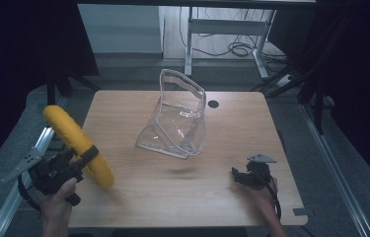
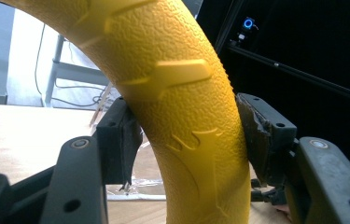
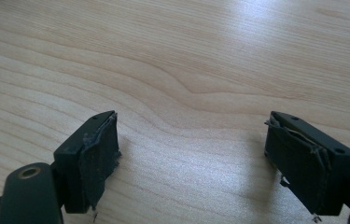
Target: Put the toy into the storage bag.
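The left claw point(image 1: 85, 157) is clenched on a yellow textured ring point(image 1: 76, 143), gripped between its pads and held tilted above the worktop point(image 1: 138, 197). The right claw point(image 1: 239, 177) rests released, nothing between its pads, with a clear plastic bag point(image 1: 177, 121) standing ahead, between both.

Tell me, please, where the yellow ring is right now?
In the high view the yellow ring is at the table's left edge, clamped in the left gripper, left of the clear bag.

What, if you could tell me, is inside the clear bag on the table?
The clear bag looks empty: through its walls only the table shows. Glare and creases blur its bottom corners, so something small and flat lying there could go unseen.
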Motion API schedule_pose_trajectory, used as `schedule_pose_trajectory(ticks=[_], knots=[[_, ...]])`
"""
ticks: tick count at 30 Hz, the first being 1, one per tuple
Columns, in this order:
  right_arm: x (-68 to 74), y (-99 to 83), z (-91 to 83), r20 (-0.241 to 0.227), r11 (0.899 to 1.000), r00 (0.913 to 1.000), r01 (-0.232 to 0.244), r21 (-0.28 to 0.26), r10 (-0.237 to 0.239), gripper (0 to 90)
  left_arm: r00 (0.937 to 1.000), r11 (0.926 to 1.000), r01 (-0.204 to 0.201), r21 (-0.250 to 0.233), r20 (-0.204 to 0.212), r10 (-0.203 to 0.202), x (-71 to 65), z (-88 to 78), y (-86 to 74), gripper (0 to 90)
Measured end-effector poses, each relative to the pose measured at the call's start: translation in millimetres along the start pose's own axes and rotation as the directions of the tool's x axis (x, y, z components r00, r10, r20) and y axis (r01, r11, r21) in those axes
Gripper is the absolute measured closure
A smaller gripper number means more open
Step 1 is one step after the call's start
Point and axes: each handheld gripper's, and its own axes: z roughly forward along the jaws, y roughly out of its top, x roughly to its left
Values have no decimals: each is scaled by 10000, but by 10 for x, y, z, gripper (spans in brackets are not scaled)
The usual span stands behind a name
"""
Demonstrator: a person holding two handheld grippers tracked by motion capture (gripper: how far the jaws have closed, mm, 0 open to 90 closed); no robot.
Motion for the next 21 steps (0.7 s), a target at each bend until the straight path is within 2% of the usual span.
schedule_pose_trajectory(ticks=[5, 15, 21], knots=[[0, 0, 0, -2, 10000, 10000, -4, 0, 4, 176, 10000, 9997, 49, -258, -44, -50, -32, 19, 4, 423], [1, 0, 0, -10, 10000, 10000, -15, 1, 15, 176, 10000, 9996, -18, -274, 25, 19, -105, 158, 69, 424], [1, 0, 0, 11, 10000, 10000, -60, -12, 60, 176, 9995, 9991, 70, -426, 326, -56, -155, 287, 119, 424]])
